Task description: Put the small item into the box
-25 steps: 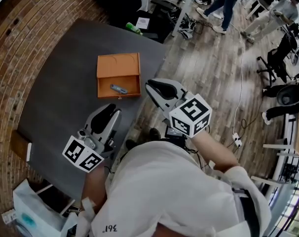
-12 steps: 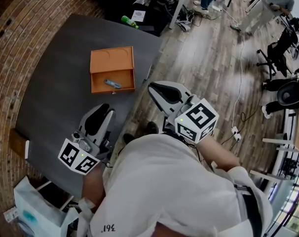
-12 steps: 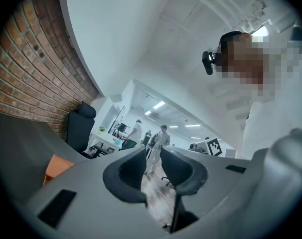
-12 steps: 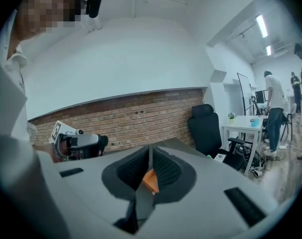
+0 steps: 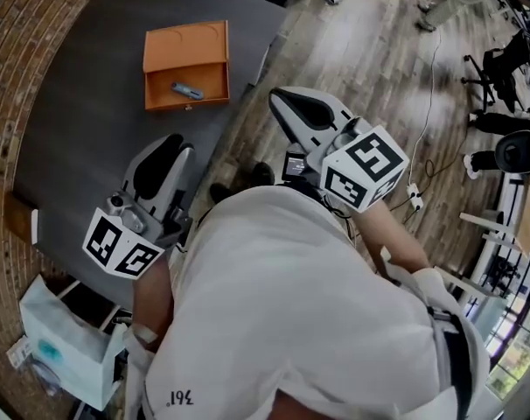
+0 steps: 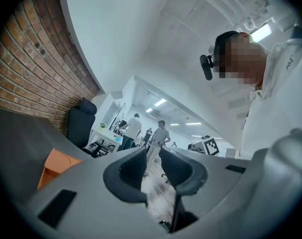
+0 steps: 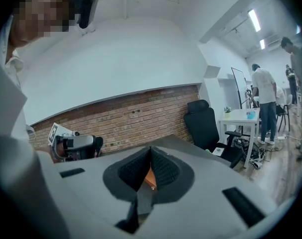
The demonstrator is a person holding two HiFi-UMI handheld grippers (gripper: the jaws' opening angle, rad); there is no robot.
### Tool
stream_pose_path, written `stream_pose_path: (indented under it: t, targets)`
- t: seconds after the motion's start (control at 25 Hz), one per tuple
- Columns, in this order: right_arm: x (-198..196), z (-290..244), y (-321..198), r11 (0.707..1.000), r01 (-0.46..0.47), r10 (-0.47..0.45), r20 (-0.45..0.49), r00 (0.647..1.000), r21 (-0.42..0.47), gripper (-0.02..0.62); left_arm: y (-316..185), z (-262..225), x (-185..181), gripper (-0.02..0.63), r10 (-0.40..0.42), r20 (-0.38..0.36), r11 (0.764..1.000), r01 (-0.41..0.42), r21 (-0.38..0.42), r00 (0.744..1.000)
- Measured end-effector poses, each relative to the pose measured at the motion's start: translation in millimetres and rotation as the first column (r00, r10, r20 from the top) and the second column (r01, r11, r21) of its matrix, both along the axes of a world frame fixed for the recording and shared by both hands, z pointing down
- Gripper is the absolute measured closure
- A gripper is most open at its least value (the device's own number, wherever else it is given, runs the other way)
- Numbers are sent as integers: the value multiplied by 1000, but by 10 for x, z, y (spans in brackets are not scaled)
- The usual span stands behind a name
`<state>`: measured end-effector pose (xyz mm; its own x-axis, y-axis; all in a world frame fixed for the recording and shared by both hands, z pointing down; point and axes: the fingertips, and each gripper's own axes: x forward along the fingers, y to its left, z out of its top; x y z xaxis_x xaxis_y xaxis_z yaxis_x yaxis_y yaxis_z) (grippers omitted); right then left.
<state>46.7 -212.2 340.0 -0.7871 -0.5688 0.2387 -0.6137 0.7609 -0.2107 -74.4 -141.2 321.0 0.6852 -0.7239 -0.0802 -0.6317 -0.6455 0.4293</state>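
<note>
left hand-held gripper (image 6: pixel 152 158) — parted, empty | right hand-held gripper (image 7: pixel 150 158) — closed, empty | small item (image 5: pixel 187 90) in box (image 5: pixel 184 42)

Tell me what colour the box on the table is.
The box is orange; head view shows it best.

"361" on the white shirt (image 5: pixel 291 322)

Sm. item (image 5: pixel 186 90) lies in open orange box (image 5: pixel 184 46) on gray table (image 5: pixel 81 129).
</note>
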Motion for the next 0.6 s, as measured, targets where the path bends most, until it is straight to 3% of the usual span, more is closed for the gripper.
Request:
stream_pose_path:
  t: [0.6]
  targets:
    - [185, 41, -133, 1000, -14, 14, -25, 1000, 12, 583, 13, 121, 165, 509, 21, 9, 999, -21, -38, 1000]
